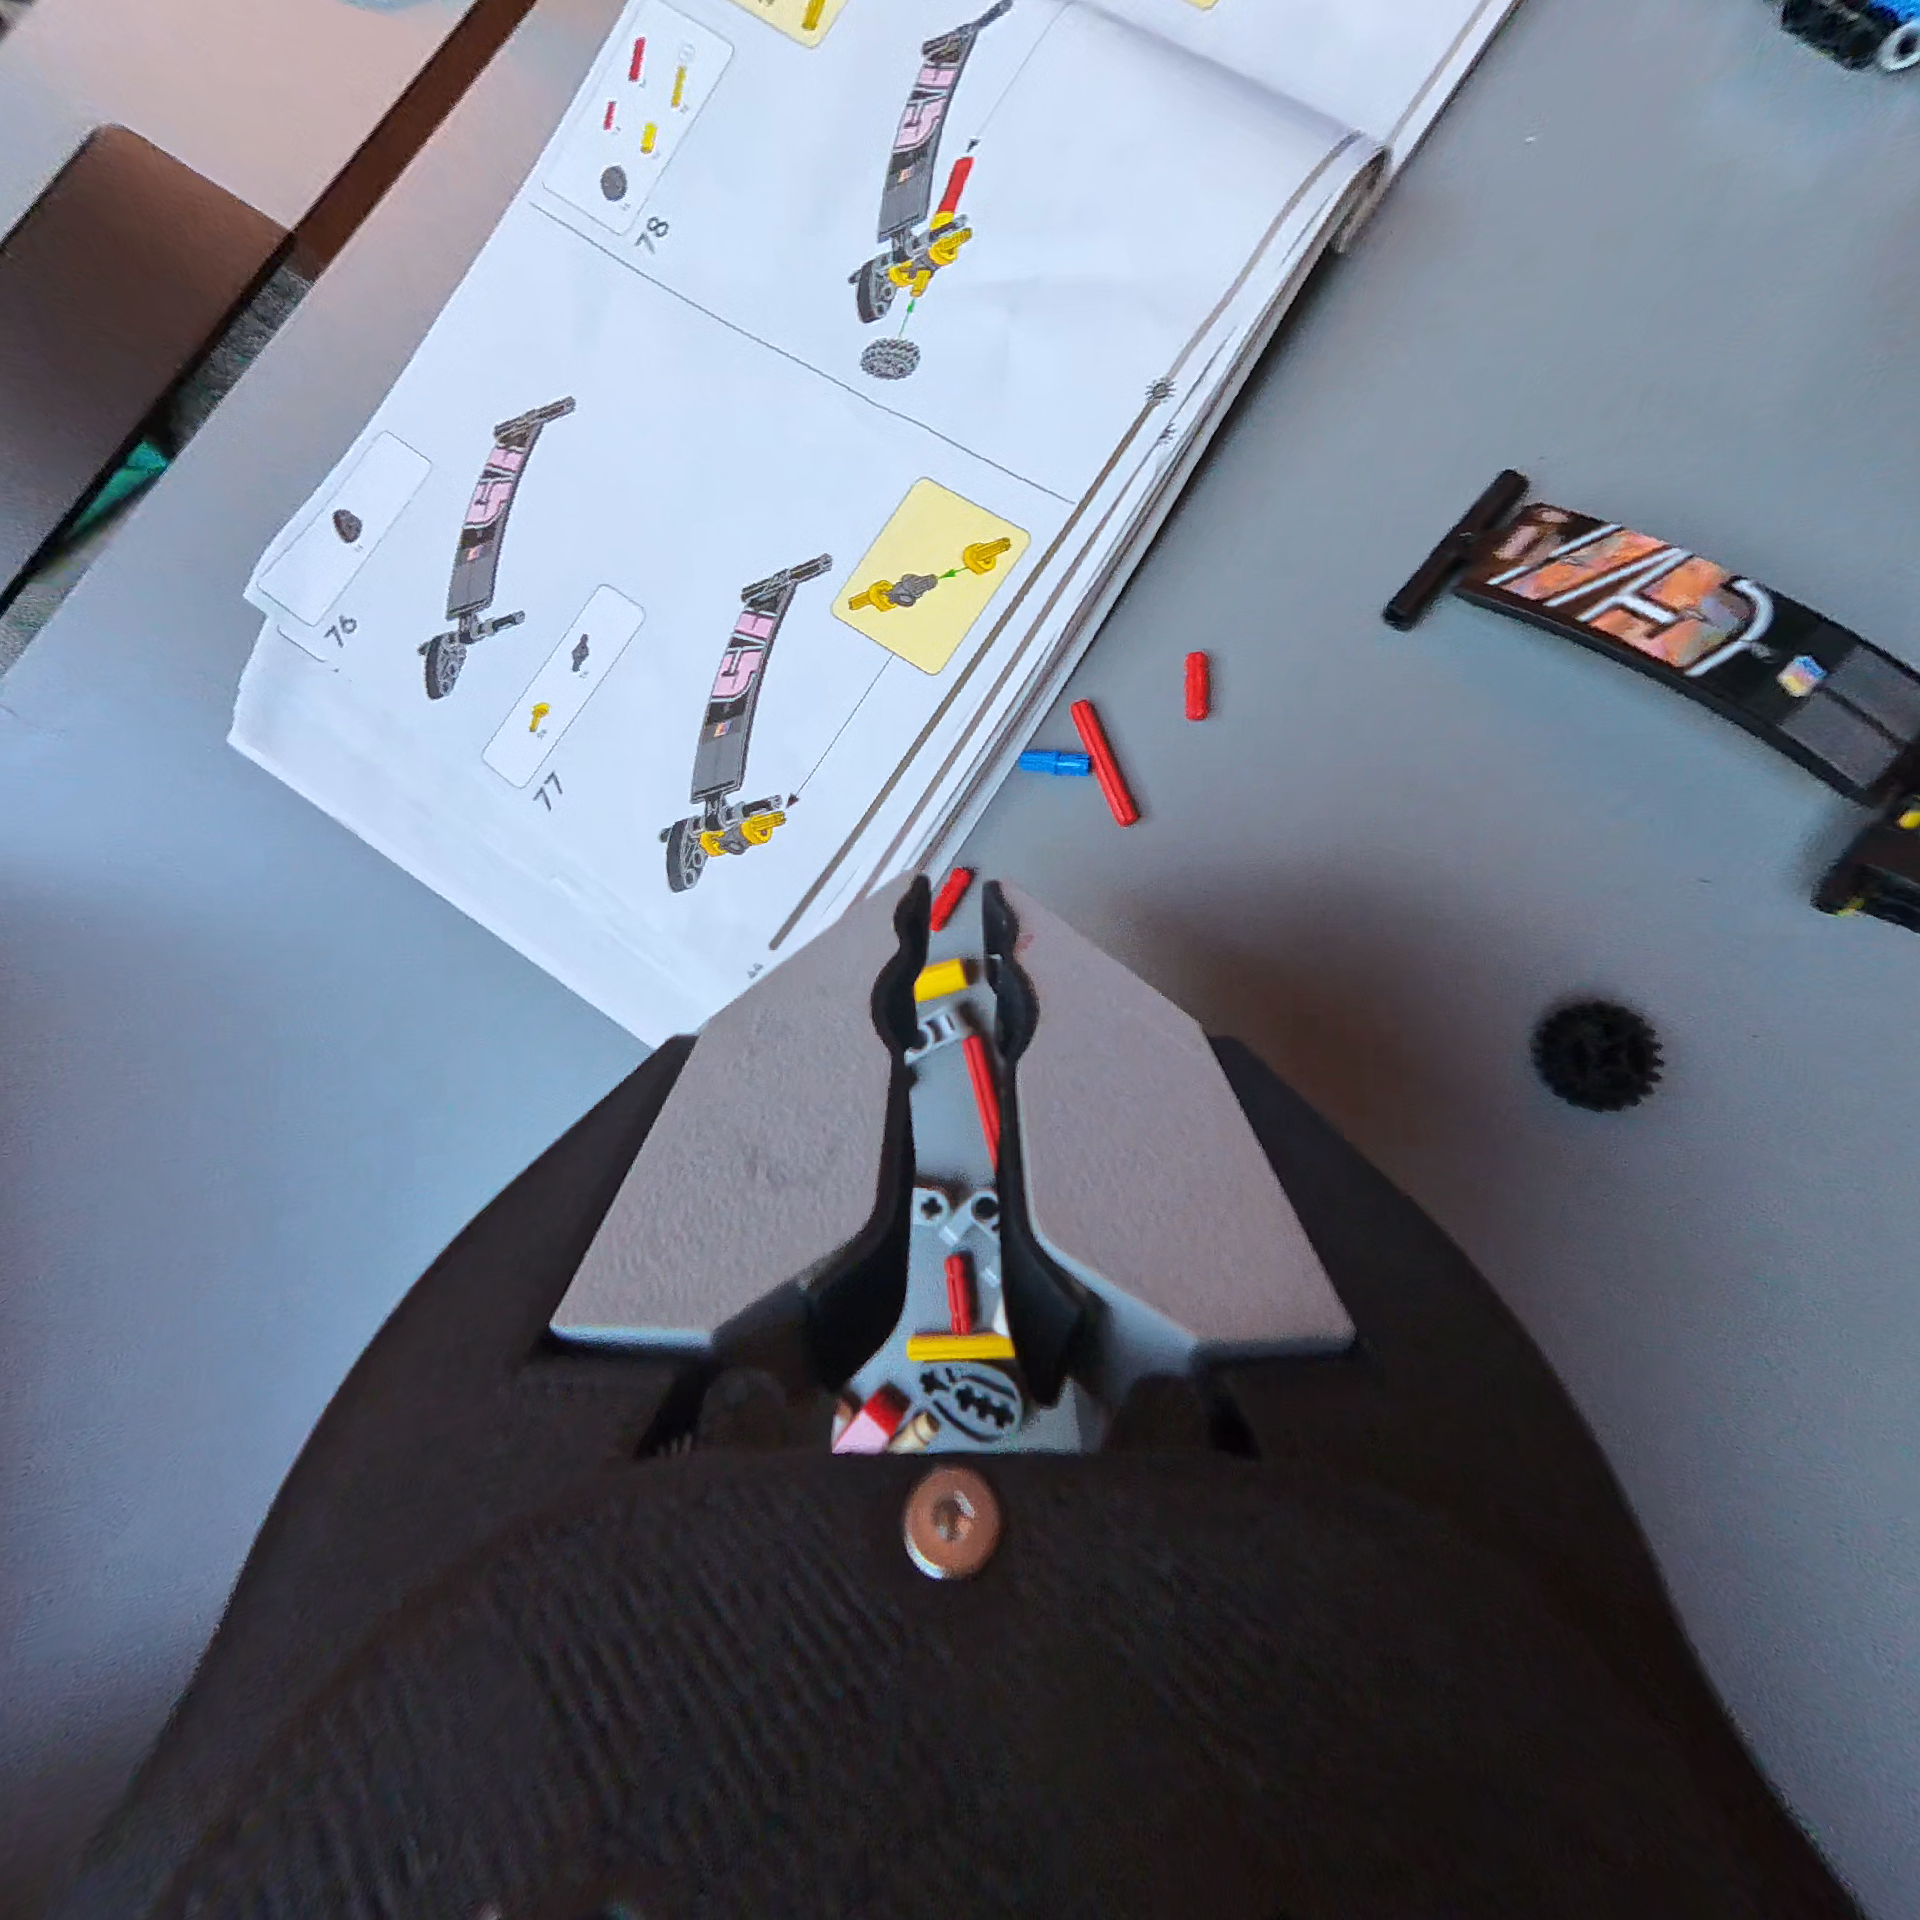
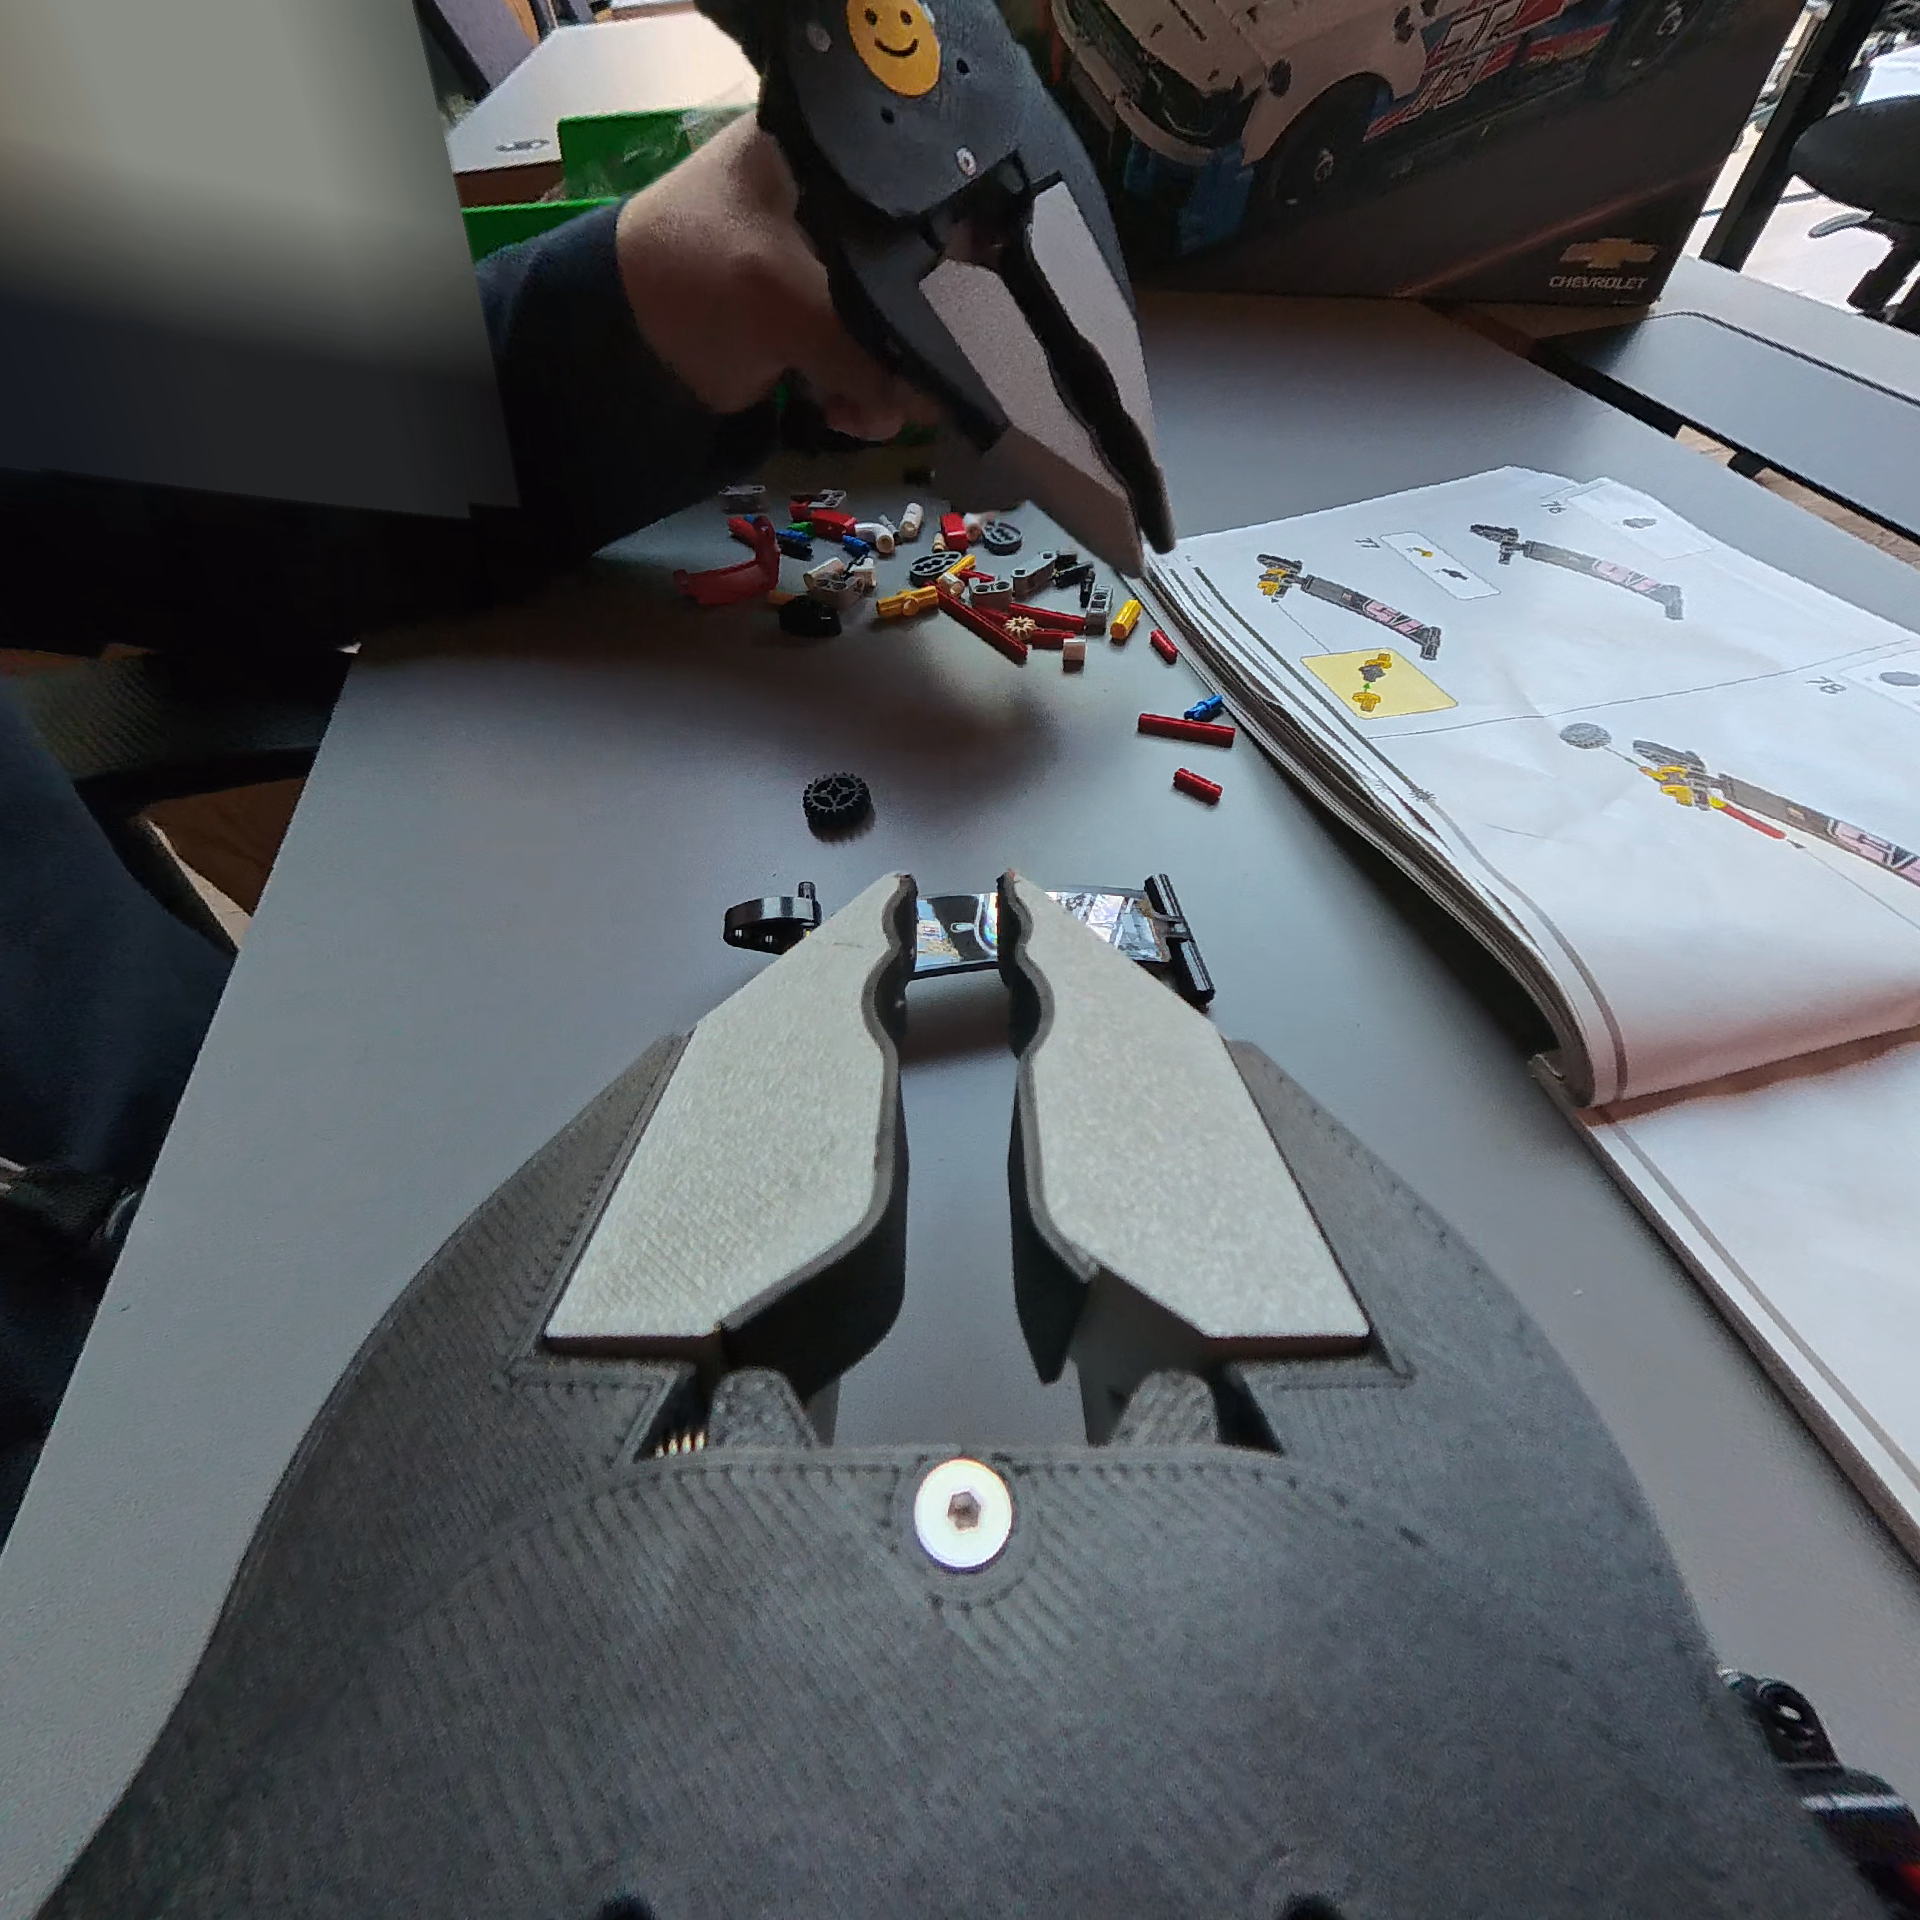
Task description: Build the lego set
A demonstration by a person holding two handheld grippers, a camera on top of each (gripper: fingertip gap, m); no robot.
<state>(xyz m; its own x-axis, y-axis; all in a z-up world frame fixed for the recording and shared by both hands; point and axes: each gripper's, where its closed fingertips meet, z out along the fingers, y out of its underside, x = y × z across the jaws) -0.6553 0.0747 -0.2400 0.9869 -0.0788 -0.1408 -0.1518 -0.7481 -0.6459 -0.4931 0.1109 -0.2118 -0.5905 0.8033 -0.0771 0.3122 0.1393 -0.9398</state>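
My left gripper (image 1: 954,894) hovers over a pile of small building parts (image 2: 935,582), beside the corner of an open instruction booklet (image 1: 727,416). Its jaws stand a narrow slit apart with nothing pressed between them. Through the slit I see a short red axle (image 1: 951,899) and a yellow piece (image 1: 940,979) lying on the table. The right wrist view shows this gripper (image 2: 1153,551) held by a hand (image 2: 727,281). My right gripper (image 2: 956,888) is open and empty, just short of a black curved stickered panel (image 2: 956,930) that lies flat; the panel also shows in the left wrist view (image 1: 1662,623).
A black gear (image 2: 836,800), a long red axle (image 2: 1184,728), a blue pin (image 2: 1205,710) and a short red axle (image 2: 1197,785) lie loose on the grey table (image 1: 1455,312). The booklet (image 2: 1558,831) lies at right. A large printed box (image 2: 1403,156) stands at the back. My hands' fingertips stand some 15 cm from each other.
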